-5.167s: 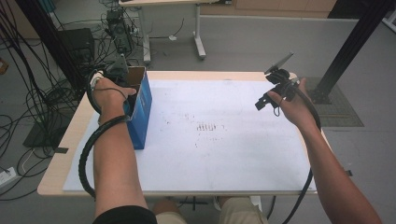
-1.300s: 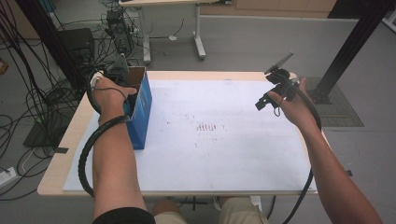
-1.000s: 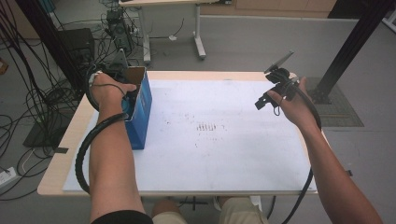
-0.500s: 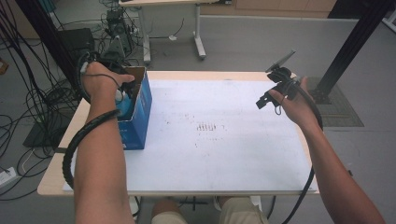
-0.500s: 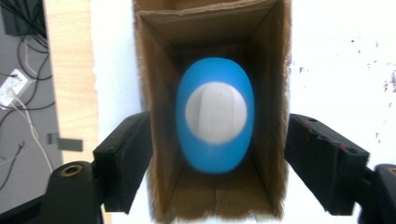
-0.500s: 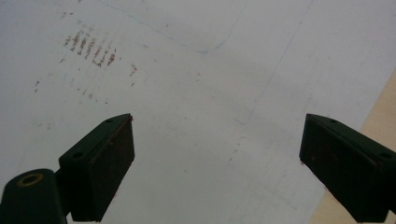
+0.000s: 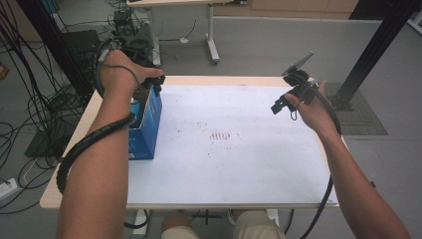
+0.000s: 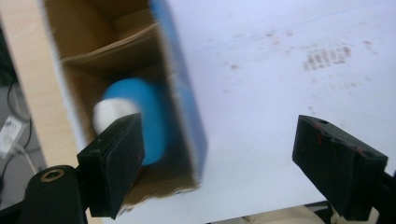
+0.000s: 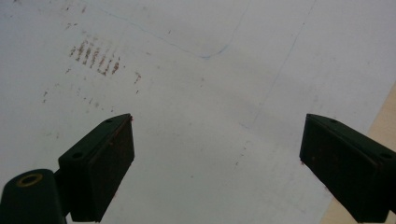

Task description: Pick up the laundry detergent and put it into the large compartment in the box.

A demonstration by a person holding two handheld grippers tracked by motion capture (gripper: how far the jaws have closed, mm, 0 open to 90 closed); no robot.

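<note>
An open blue cardboard box (image 7: 148, 127) stands at the left side of the table. In the left gripper view the box (image 8: 184, 93) shows its brown inside, and a blurred blue and white rounded object (image 8: 140, 116) lies at its bottom. My left gripper (image 7: 152, 84) hovers over the box's far end; its jaws (image 8: 224, 163) stand wide open with nothing between them. My right gripper (image 7: 284, 102) is held above the table's right side, open and empty (image 9: 215, 168), looking down on the white sheet.
A white sheet (image 7: 234, 149) with a patch of small brown marks (image 7: 219, 135) covers the wooden table (image 7: 87, 124). Cables and a black frame (image 7: 45, 74) stand off the left edge, a black post (image 7: 378, 45) at the far right. The table's wooden edge (image 9: 385, 121) lies near my right gripper.
My left hand has risen out of the blue box and pulled back toward the far left, leaving the blue object inside. The right gripper has hardly moved.
</note>
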